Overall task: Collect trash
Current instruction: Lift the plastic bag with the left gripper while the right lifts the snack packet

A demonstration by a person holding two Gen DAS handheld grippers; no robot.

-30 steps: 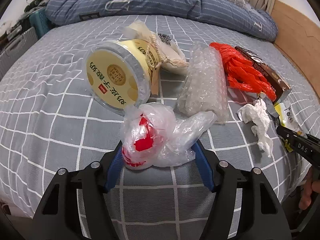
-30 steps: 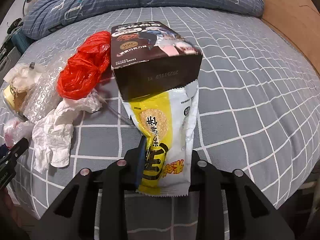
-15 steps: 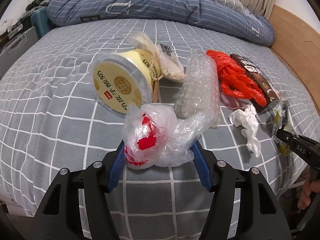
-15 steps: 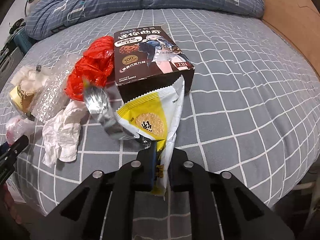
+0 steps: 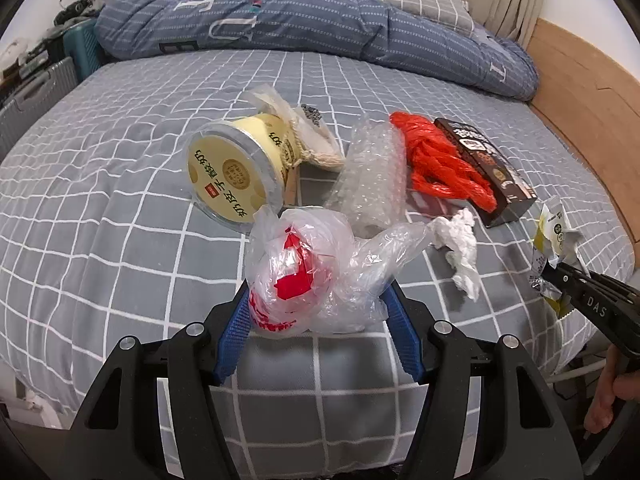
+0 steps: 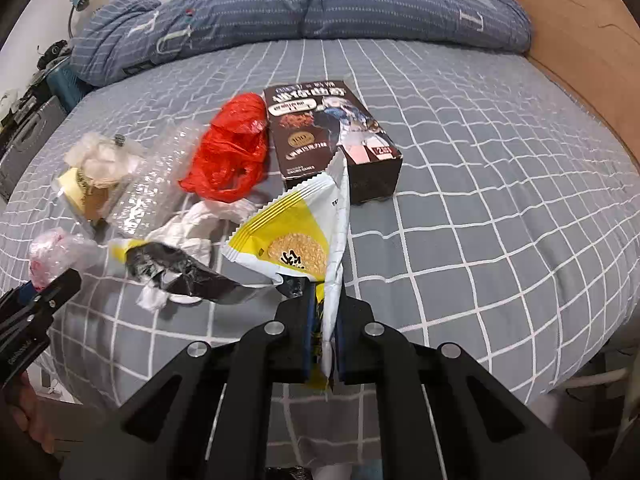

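Note:
My left gripper (image 5: pixel 316 320) is shut on a crumpled clear plastic bag with red print (image 5: pixel 308 276) and holds it just above the bed. My right gripper (image 6: pixel 324 320) is shut on a yellow and white snack wrapper (image 6: pixel 296 236), lifted off the bed; it also shows in the left wrist view (image 5: pixel 554 240). On the bed lie a yellow yoghurt tub (image 5: pixel 236 172), a bubble wrap roll (image 5: pixel 372 176), a red plastic bag (image 6: pixel 232 152), a dark snack box (image 6: pixel 332 136) and a white tissue (image 5: pixel 460 244).
The grey checked bed sheet (image 6: pixel 480 200) runs to a near edge under both grippers. A blue striped duvet (image 5: pixel 320 24) lies along the back. A wooden bed frame (image 6: pixel 580 40) is at the right. Luggage and clutter (image 5: pixel 36 80) stand at the left.
Both grippers have pulled back and up from the pile with their loads. The right gripper closed tight on the snack wrapper and lifted it off the bed; it now hangs folded.

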